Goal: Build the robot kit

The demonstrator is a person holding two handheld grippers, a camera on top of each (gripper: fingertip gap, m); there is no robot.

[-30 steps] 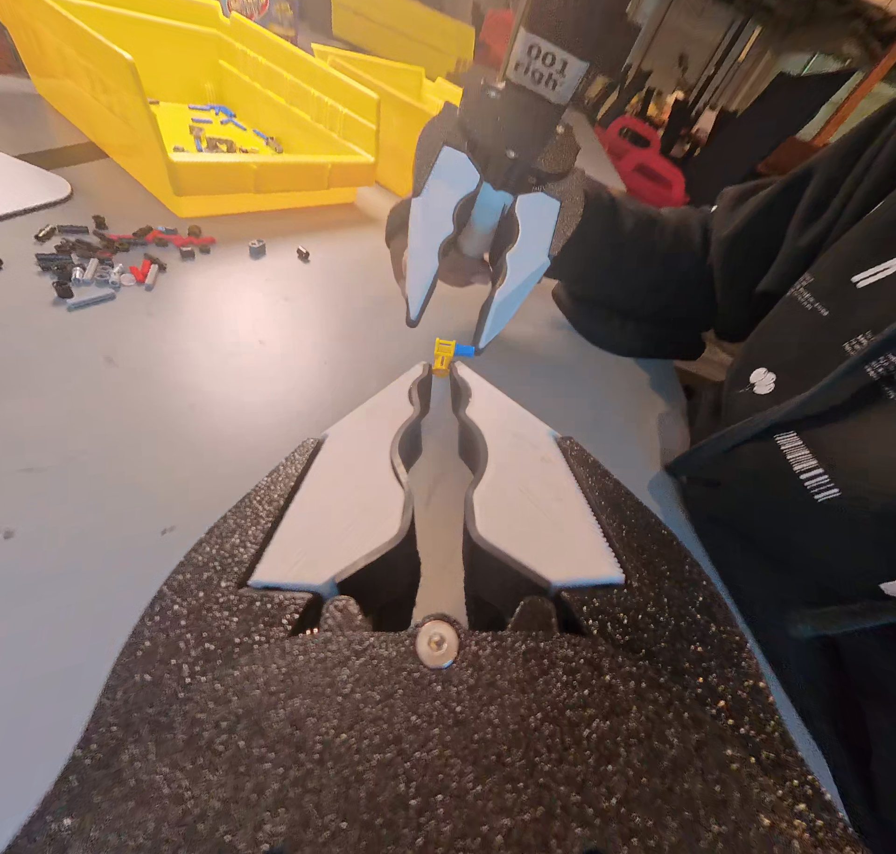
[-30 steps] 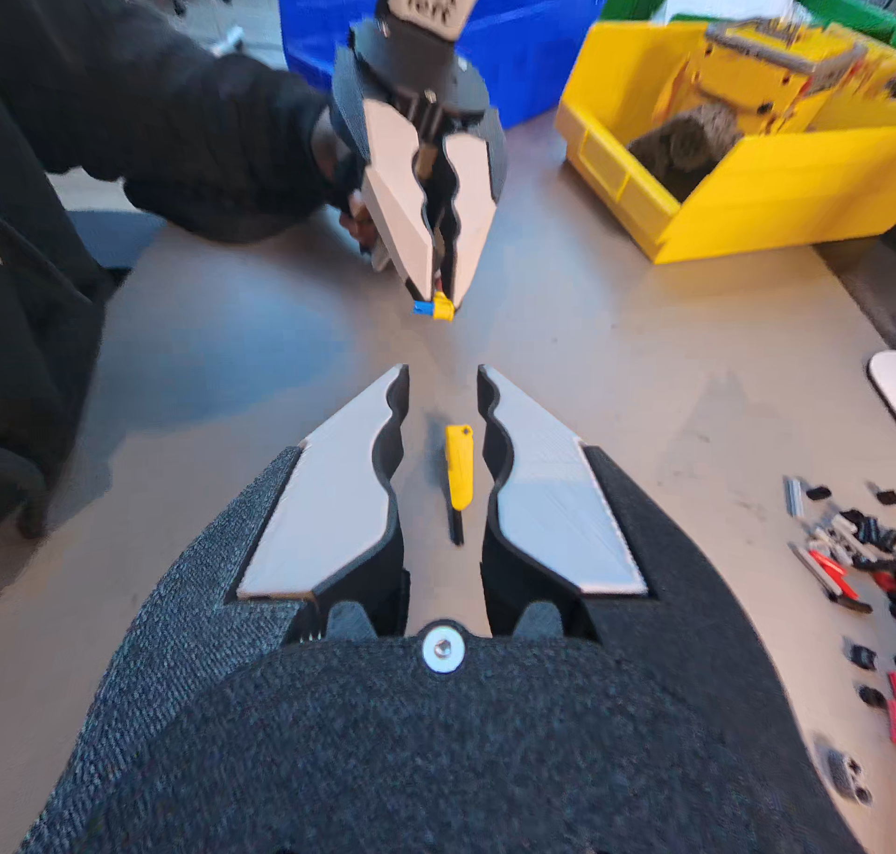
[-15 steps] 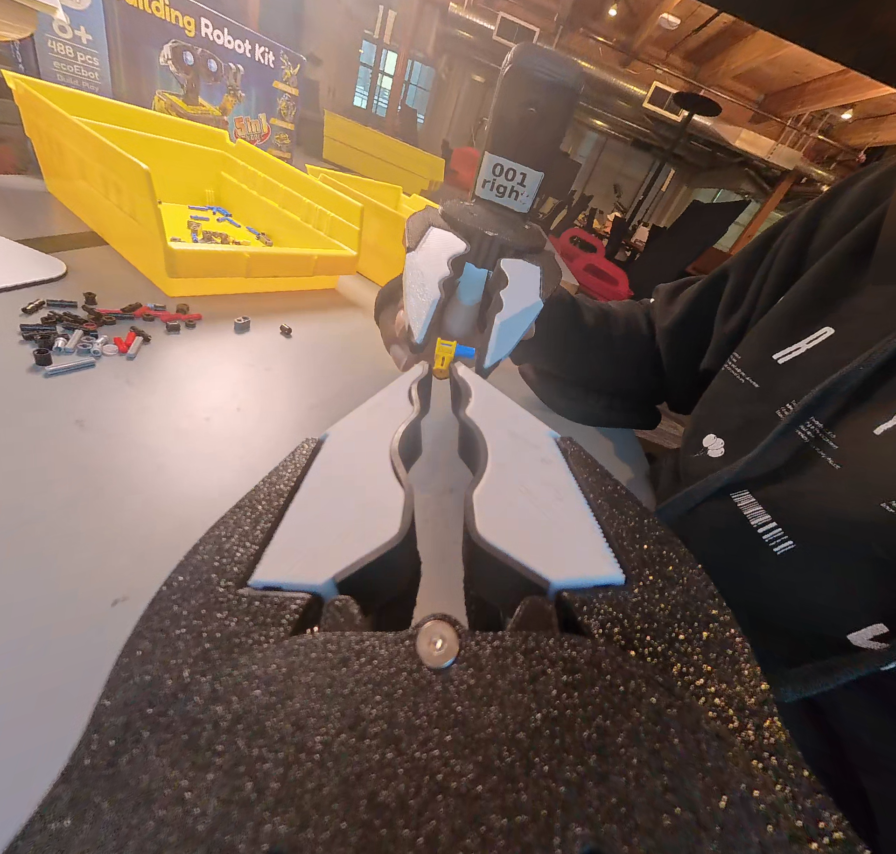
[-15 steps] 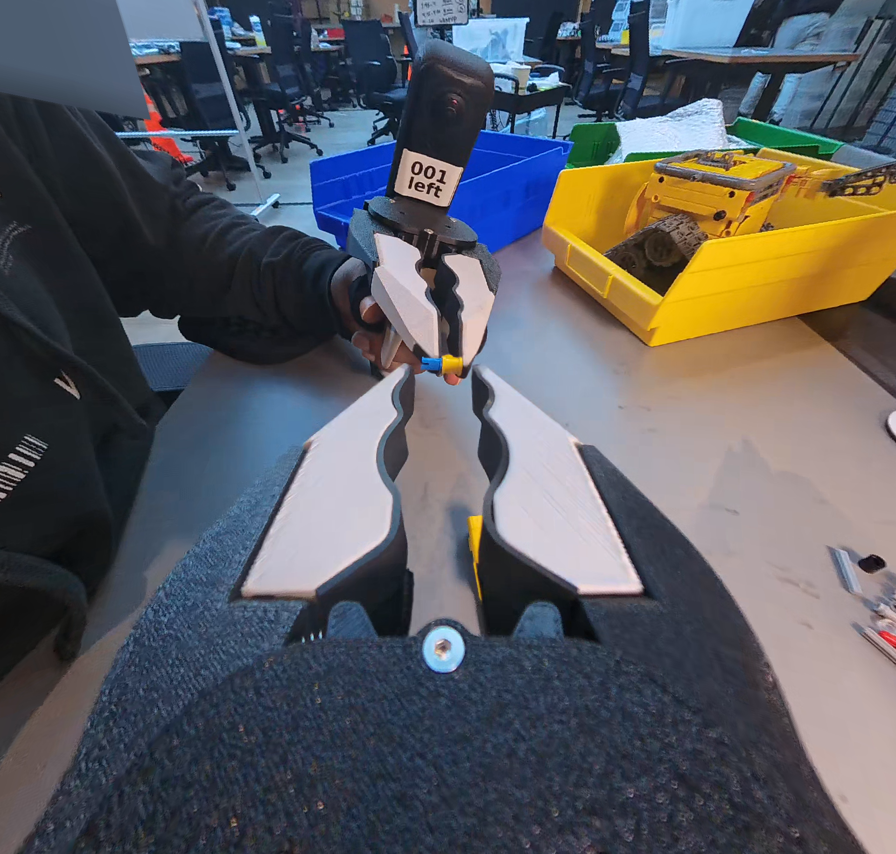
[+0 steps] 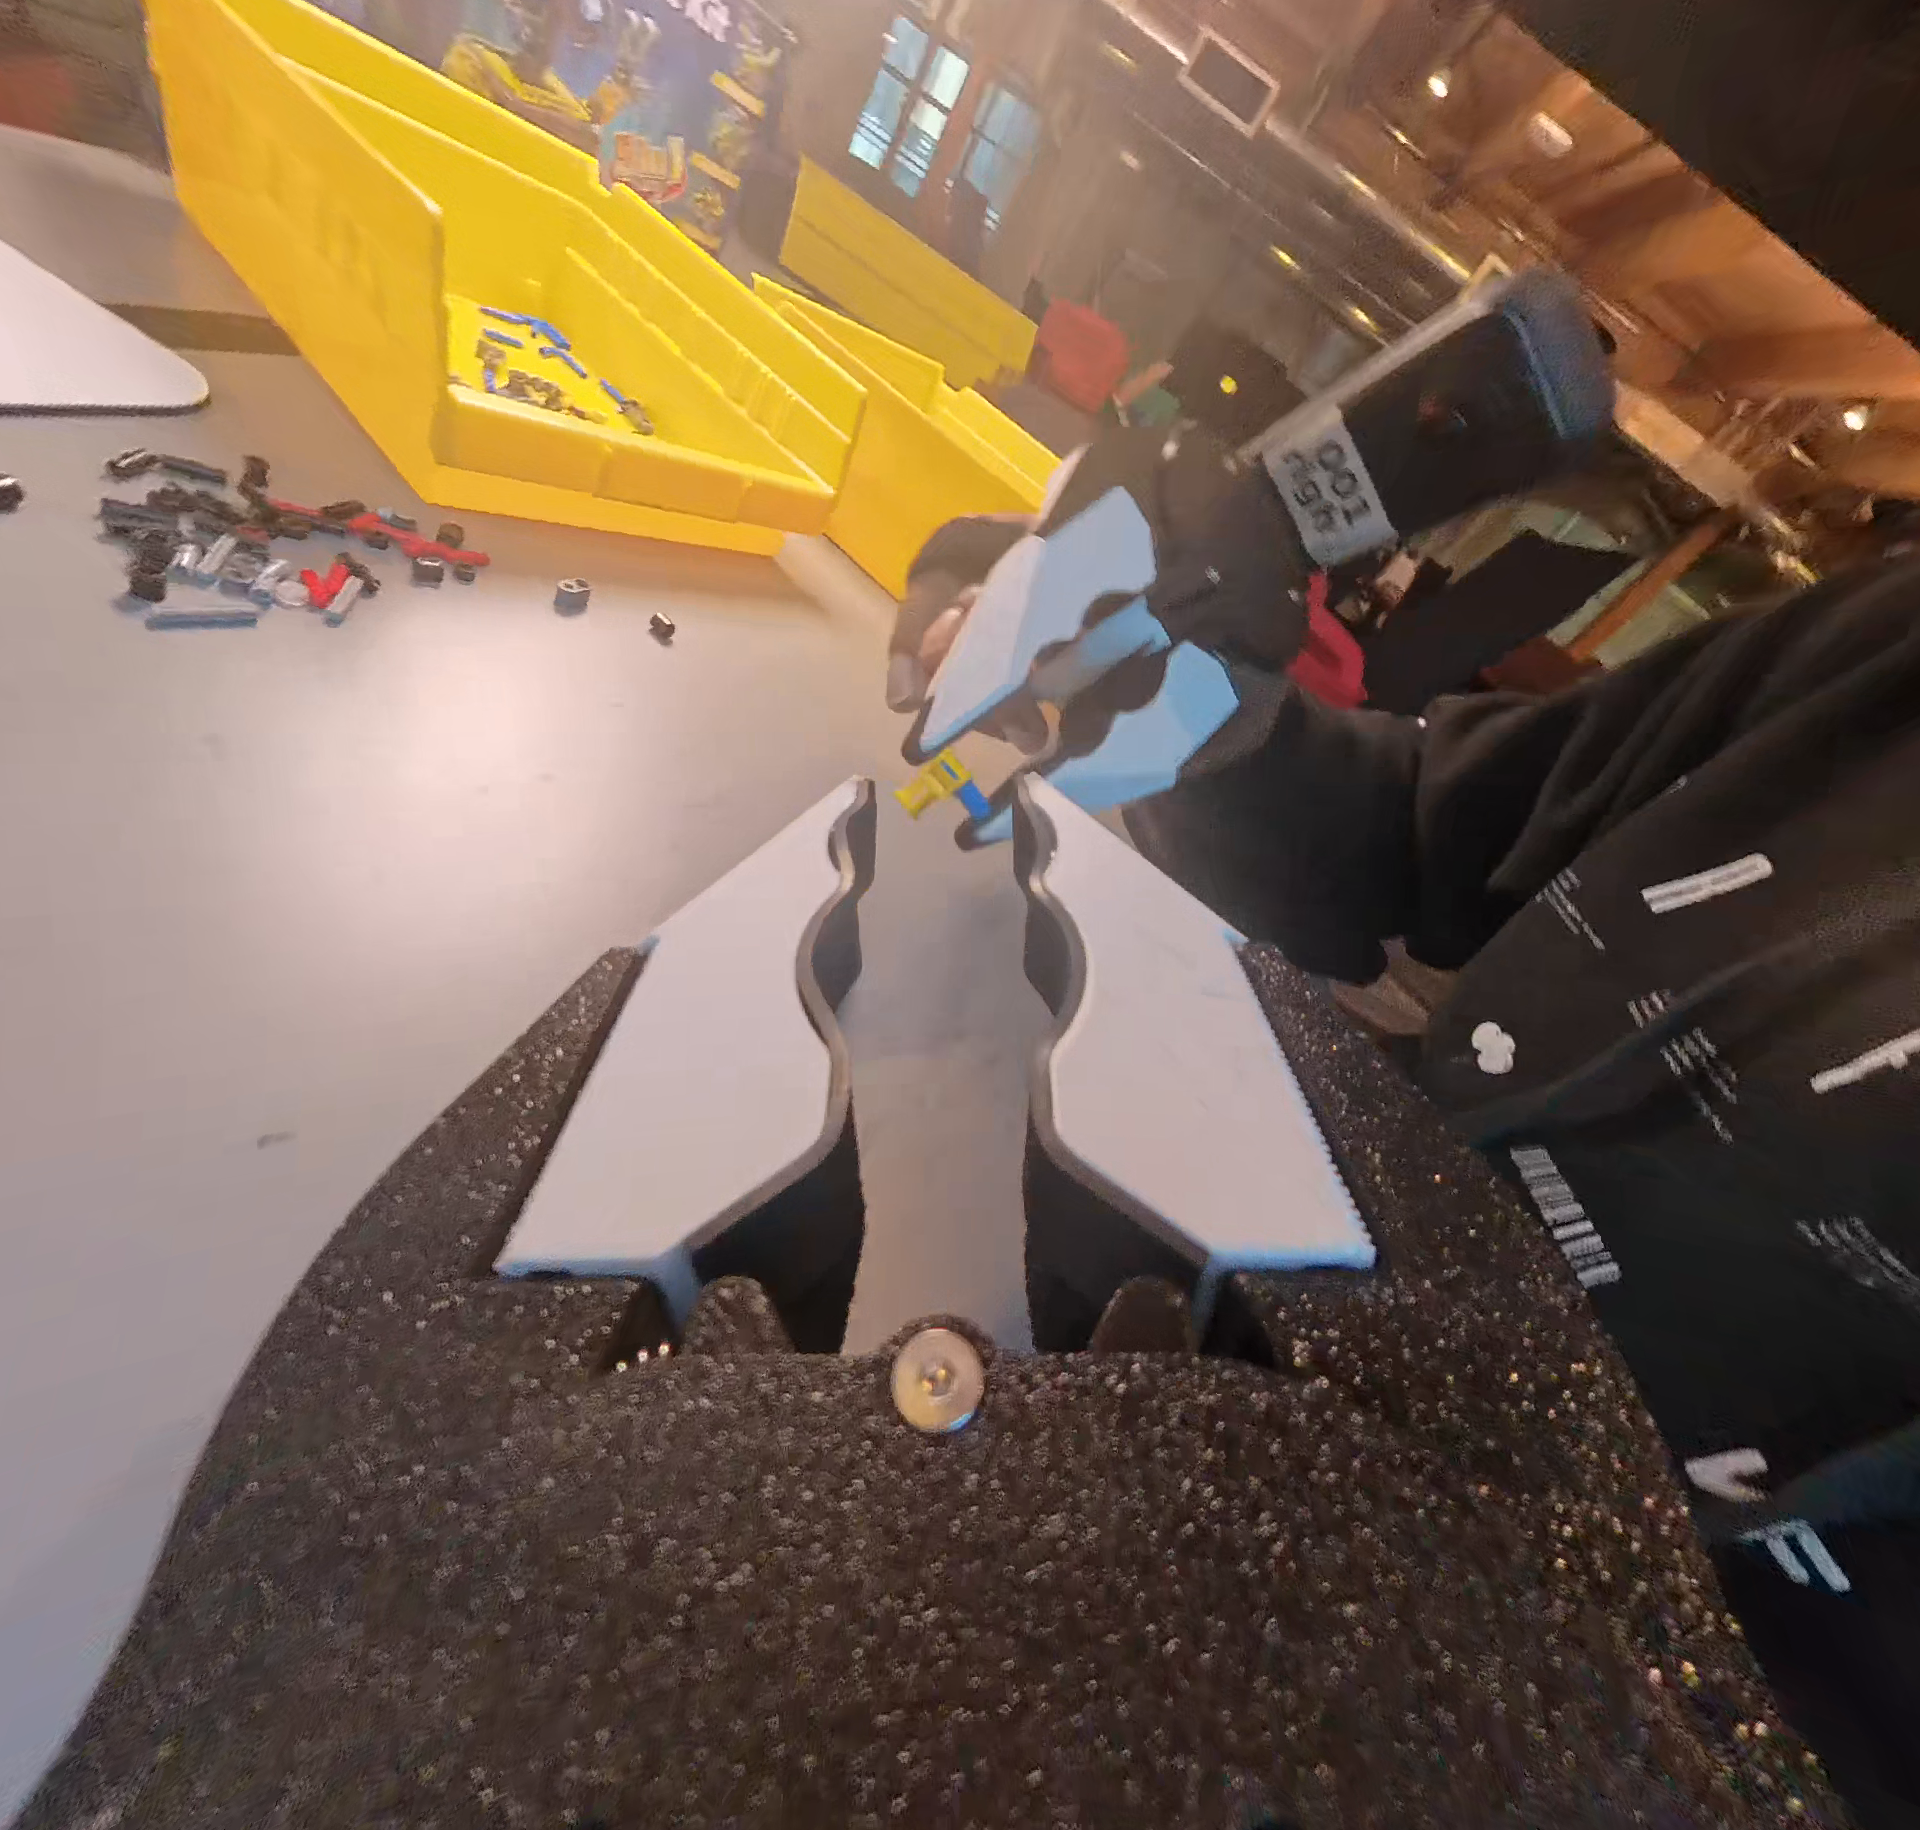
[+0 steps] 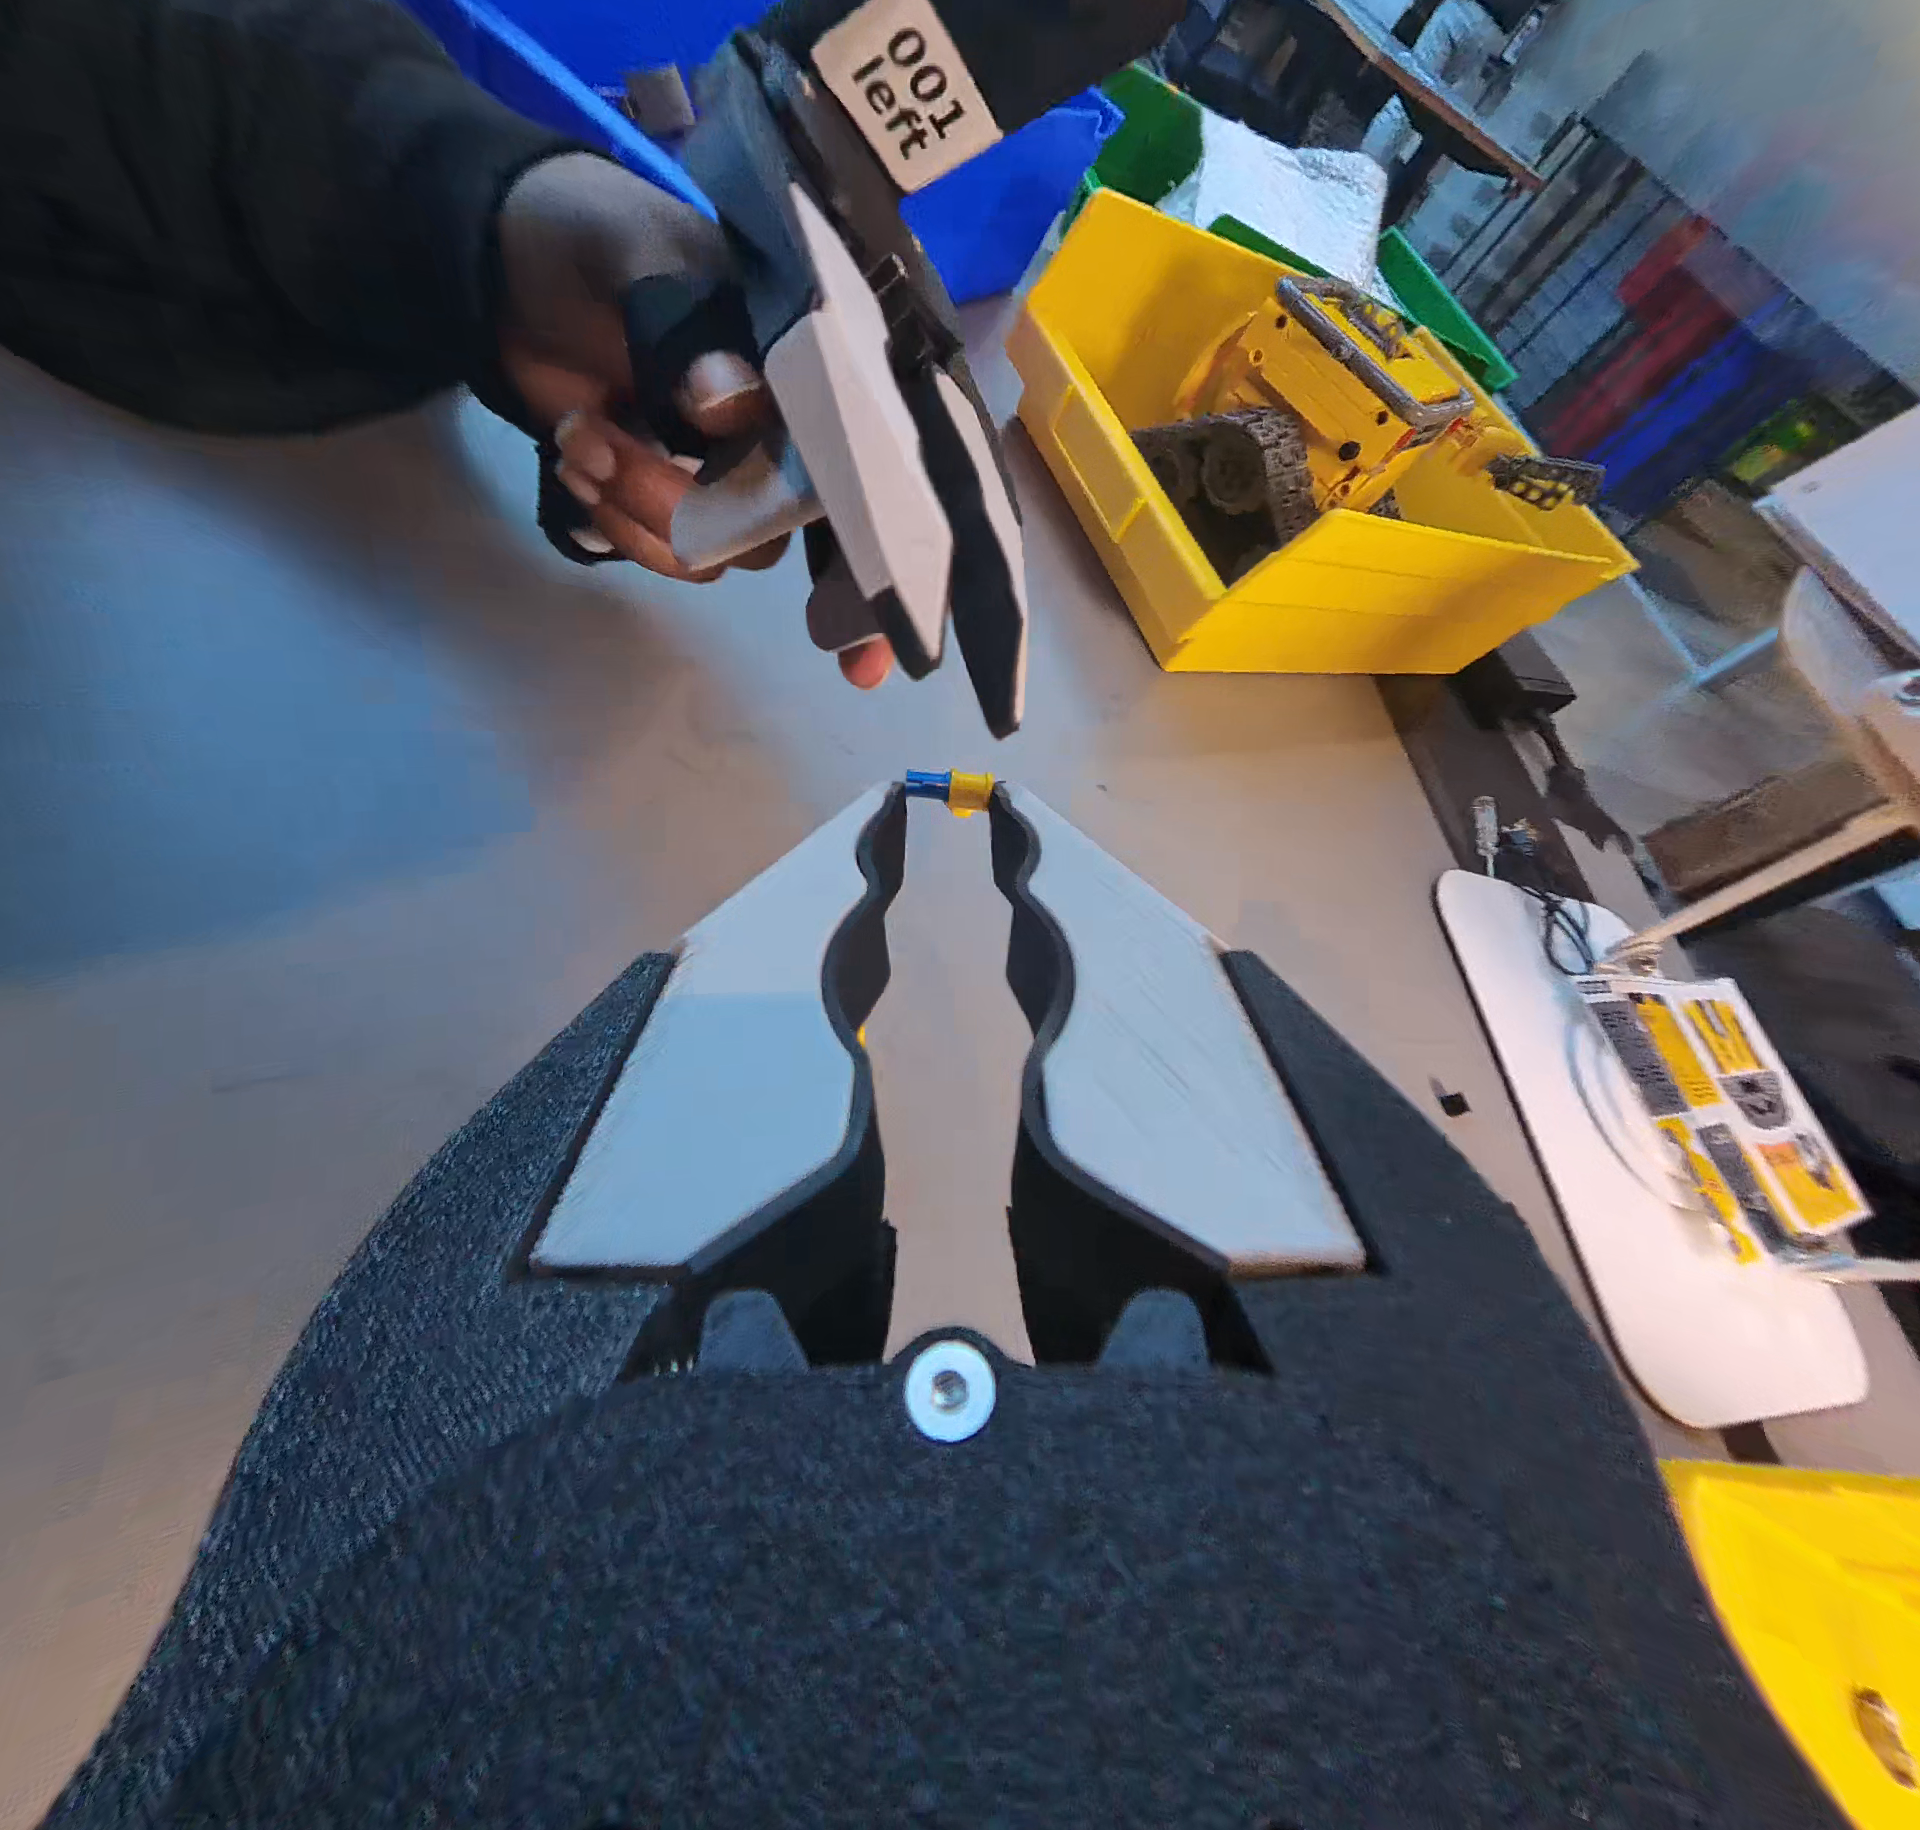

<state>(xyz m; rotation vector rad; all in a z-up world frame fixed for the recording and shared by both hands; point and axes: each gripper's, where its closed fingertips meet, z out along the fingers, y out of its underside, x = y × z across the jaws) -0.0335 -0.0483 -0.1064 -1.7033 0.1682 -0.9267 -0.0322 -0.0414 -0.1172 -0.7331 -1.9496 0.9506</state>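
While my left claw gapes empty, my right claw pinches the small yellow-and-blue piece at its very tips, above the worktop, just beyond the left tips.

Small yellow-and-blue piece: earlier pinched in the left tool's tips, now between the right tool's tips.
Left tool: has let go, fingers parted.
Right tool: was spread wide, now narrowed onto the piece.
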